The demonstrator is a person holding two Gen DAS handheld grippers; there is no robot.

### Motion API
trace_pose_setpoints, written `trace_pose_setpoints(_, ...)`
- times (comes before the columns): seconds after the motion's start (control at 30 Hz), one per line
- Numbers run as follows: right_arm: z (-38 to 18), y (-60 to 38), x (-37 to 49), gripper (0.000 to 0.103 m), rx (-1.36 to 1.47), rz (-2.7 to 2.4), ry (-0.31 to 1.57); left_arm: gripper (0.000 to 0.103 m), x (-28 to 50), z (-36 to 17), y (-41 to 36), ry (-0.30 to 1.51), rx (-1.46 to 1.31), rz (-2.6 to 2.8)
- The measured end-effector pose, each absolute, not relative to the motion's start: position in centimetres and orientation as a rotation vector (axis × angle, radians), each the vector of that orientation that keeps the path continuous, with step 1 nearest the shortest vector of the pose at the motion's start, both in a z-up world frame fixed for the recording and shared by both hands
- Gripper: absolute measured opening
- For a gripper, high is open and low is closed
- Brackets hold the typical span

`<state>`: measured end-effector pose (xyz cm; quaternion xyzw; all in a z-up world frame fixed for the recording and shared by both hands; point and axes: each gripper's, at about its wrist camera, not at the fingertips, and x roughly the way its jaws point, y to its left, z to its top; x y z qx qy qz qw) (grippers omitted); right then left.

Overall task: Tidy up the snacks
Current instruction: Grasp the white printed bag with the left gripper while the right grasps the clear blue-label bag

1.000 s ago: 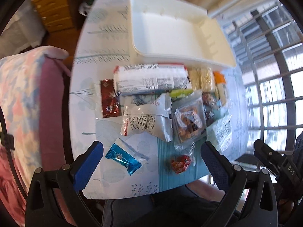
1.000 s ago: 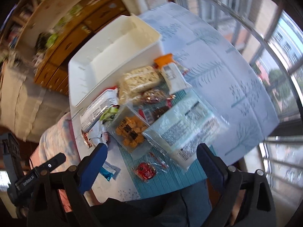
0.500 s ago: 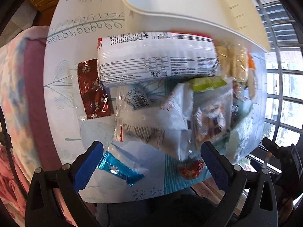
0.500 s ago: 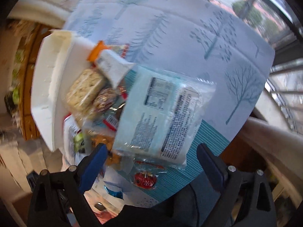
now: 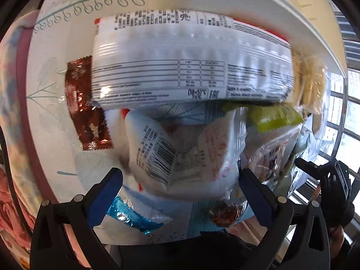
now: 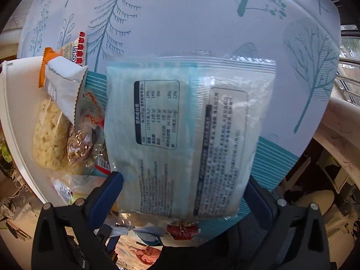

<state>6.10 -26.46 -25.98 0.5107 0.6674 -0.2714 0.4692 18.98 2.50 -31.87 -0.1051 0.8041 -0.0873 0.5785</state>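
The left tool [image 5: 180, 189] is spread wide, its blue fingers [image 5: 105, 193] set on either side of a crumpled white packet [image 5: 180, 155] with a barcode; whether the pads touch it cannot be told. Beyond that packet a long white biscuit pack [image 5: 191, 67] is seen lying against the wall of the white tray [image 5: 281, 18], with a brown foil sachet [image 5: 86, 108] at its left end and a green wrapper [image 5: 274, 117] under its right end. A blue candy [image 5: 132, 216] and a red candy [image 5: 225, 213] lie near the bench edge.

The right tool [image 6: 183, 193] is likewise held wide, straddling a large pale blue packet [image 6: 189, 135] on the tree-patterned bench [image 6: 202, 18]. Beside it an orange-ended packet [image 6: 60, 83] and a bag of yellow puffed snacks [image 6: 50, 139] are piled against the tray [image 6: 13, 117], apparently overlapping its rim; what the tray holds is hard to judge from this angle.
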Motion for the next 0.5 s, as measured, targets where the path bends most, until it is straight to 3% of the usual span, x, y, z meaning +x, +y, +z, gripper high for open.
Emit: trace_pose_setpoints(0.5,-28.0,-28.0,8.2,0.103,1.255,-0.69,1.686,0.102,22.1,-35.8,3.0,1.949,-0.29,-0.132)
